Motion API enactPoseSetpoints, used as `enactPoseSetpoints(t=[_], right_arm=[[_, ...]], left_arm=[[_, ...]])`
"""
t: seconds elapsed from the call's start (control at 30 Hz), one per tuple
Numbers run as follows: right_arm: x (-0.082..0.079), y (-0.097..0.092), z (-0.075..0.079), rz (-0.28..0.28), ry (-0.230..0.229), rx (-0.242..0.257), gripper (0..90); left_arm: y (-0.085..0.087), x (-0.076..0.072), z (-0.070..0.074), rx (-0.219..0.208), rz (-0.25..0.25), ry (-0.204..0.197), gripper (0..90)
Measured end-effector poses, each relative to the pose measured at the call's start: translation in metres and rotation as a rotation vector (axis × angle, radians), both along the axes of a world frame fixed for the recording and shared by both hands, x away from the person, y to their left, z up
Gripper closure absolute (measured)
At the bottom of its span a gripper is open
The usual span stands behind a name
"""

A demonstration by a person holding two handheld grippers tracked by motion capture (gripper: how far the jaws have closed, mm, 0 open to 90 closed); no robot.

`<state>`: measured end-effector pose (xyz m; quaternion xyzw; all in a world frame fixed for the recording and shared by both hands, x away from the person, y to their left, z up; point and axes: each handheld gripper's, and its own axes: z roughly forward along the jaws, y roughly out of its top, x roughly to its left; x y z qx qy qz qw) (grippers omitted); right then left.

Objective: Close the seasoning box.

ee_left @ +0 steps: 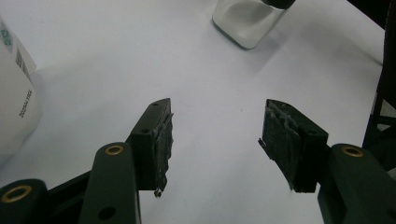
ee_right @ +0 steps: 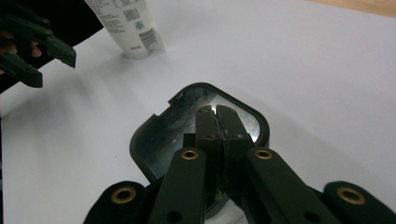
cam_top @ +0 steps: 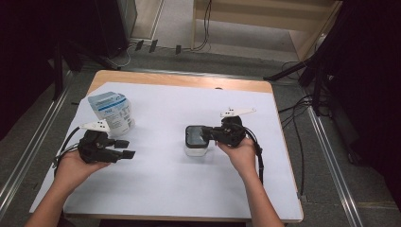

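A small white container with a black-rimmed, shiny lid stands near the middle of the table. My right gripper reaches over that lid from the right. In the right gripper view its jaws are shut together, tips resting over the lid; nothing shows between them. My left gripper hovers at the table's left, open, with only bare white cover between its pads. The container lies well beyond it.
A white pouch with a blue label stands just behind the left gripper, at the left edge of the left gripper view. The white-covered table has bare room at front and back right. Cables and stands surround it on the floor.
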<state>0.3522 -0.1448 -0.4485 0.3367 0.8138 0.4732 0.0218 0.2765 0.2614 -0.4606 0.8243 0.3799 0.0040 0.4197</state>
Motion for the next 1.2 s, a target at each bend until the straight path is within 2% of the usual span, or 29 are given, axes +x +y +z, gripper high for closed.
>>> enactPoseSetpoints(t=[0.33, 0.53, 1.2], right_arm=[[-0.002, -0.01, 0.009, -0.022, -0.03, 0.021, 71.4], [-0.003, -0.02, 0.012, -0.04, -0.07, 0.026, 62.9], [-0.008, -0.064, 0.016, -0.153, -0.13, 0.033, 57.4]], left_arm=[[-0.003, 0.0, -0.001, 0.005, -0.007, 0.003, 43.8], [-0.004, 0.001, -0.002, 0.005, -0.013, 0.005, 43.8], [-0.011, 0.005, -0.004, 0.014, -0.032, 0.01, 43.6]])
